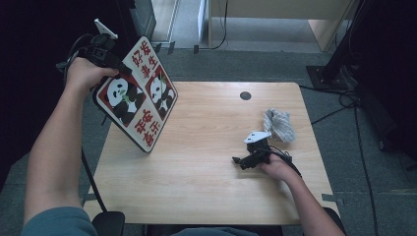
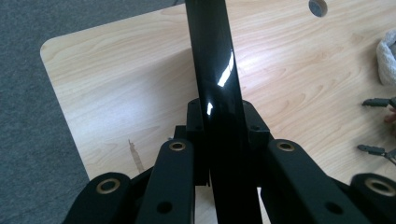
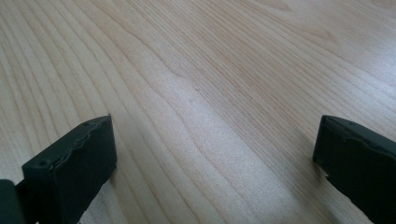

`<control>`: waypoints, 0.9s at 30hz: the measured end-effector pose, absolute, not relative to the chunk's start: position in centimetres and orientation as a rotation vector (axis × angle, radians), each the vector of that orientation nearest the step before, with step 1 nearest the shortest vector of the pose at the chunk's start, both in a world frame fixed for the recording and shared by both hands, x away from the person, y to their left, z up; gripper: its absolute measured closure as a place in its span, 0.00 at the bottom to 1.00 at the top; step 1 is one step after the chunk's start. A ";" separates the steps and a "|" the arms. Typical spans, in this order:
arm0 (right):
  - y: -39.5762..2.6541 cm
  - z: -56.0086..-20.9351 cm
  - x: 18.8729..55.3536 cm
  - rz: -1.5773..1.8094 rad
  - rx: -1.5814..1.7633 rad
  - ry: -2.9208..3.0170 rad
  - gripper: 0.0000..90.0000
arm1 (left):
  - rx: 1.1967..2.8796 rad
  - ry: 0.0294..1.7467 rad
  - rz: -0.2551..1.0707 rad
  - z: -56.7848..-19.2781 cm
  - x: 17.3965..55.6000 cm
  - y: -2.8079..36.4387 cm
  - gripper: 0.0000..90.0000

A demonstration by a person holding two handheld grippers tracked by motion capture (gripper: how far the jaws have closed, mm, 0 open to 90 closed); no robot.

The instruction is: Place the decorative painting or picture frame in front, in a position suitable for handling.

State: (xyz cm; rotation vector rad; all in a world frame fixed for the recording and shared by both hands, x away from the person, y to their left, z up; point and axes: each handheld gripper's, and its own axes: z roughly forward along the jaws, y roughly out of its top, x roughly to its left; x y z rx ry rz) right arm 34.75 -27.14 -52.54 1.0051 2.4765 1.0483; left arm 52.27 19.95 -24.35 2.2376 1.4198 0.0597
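Panda board (image 1: 137,96) sits clamped in my left gripper (image 1: 114,63), held off the far-left corner of the tabletop (image 1: 196,187) and tilted, its printed face toward the camera and its lower corner hanging just over the left edge. In the left gripper view I see the board (image 2: 215,70) edge-on, a glossy black strip running straight up between the jaws, which are pressed on it from both sides. Its long axis runs from the far left, at my hand, down toward the near middle of the tabletop, so the free end points at open wood. My right gripper (image 1: 246,160) rests low on the right side of the tabletop, jaws spread wide with nothing but bare wood grain between them. A crumpled grey cloth (image 1: 279,125) lies just beyond it on the far right, well apart from the board. I judge the left hand alone governs the board; any set-down goes rightward and down onto the clear middle.
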 end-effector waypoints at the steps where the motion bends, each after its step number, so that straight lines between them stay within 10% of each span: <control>1: -27.1 -52.5 34.7 1.049 1.006 2.477 0.00 | 2.241 1.425 0.060 -24.1 52.2 19.8 0.88; 27: -27.5 -52.5 34.3 1.042 1.013 2.476 0.00 | 2.298 1.206 -0.011 -21.8 46.7 10.3 0.90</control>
